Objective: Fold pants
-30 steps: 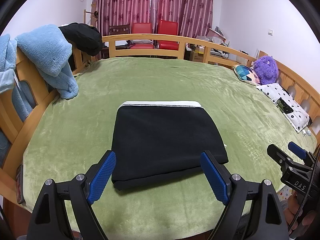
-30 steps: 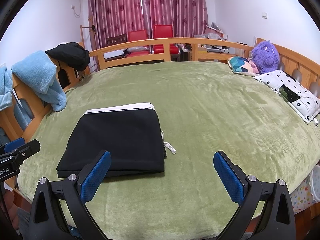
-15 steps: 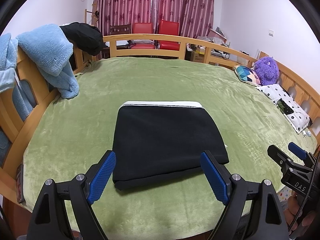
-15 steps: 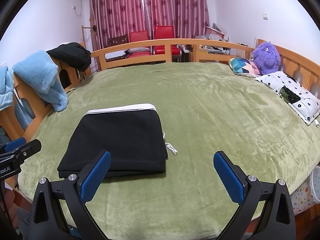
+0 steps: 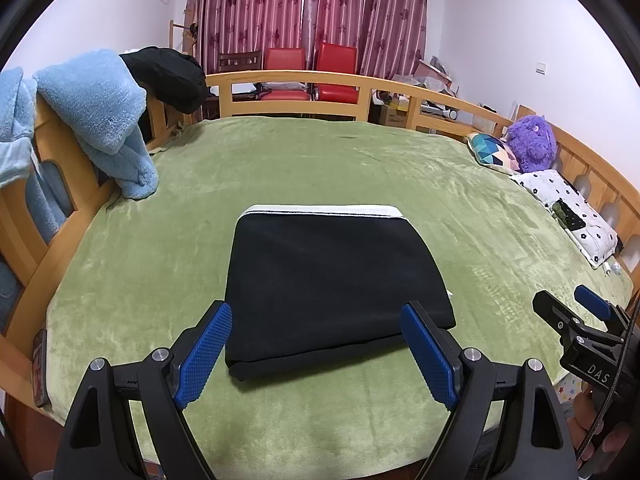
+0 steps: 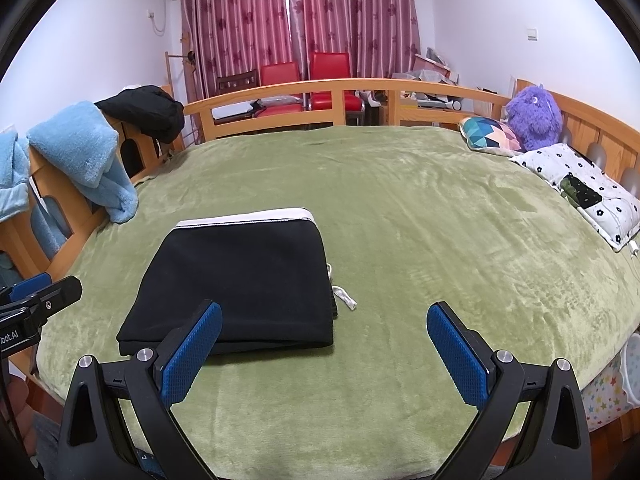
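Observation:
The black pants (image 5: 328,280) lie folded into a flat rectangle on the green bed cover (image 5: 320,160), with a white waistband along the far edge. They also show in the right wrist view (image 6: 248,280), with a white drawstring (image 6: 345,297) sticking out at the right side. My left gripper (image 5: 318,350) is open and empty, held above the near edge of the pants. My right gripper (image 6: 324,354) is open and empty, near the pants' right front corner. Neither gripper touches the cloth.
A wooden bed rail (image 5: 304,80) rings the bed. Blue fleece (image 5: 100,112) and a black garment (image 5: 168,76) hang on the left rail. A patterned cushion (image 6: 488,136), a purple plush toy (image 6: 534,118) and a white pillow (image 6: 580,184) lie at the right. Red chairs (image 6: 304,76) stand behind.
Almost nothing differs; both grippers stay open above the near edge of the bed and the folded pants have not moved.

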Motion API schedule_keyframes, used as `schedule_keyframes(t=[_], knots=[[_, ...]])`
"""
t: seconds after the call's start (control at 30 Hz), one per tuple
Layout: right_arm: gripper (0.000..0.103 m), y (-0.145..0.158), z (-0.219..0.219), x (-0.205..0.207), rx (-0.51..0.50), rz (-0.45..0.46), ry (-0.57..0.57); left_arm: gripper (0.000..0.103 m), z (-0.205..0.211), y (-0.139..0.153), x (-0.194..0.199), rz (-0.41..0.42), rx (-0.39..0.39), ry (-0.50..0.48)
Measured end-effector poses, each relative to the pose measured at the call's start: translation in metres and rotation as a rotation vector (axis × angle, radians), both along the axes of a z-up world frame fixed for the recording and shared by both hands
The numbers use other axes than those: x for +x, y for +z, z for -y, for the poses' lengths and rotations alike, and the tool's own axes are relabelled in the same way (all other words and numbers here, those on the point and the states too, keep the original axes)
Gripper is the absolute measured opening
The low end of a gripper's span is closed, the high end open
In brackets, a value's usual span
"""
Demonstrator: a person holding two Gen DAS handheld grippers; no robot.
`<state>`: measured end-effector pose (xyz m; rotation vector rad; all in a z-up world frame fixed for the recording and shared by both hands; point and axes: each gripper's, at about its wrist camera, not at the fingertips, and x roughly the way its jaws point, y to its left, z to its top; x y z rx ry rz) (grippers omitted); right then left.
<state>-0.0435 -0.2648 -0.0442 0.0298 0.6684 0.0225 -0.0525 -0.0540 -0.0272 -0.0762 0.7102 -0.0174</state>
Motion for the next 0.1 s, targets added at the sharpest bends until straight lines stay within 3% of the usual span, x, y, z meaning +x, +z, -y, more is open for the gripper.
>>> schedule_keyframes(t=[0.1], knots=[[0.101, 0.0008, 0.0000, 0.0007, 0.000, 0.000, 0.001, 0.086, 0.0012, 0.0008, -0.0015, 0.002, -0.005, 0.001]])
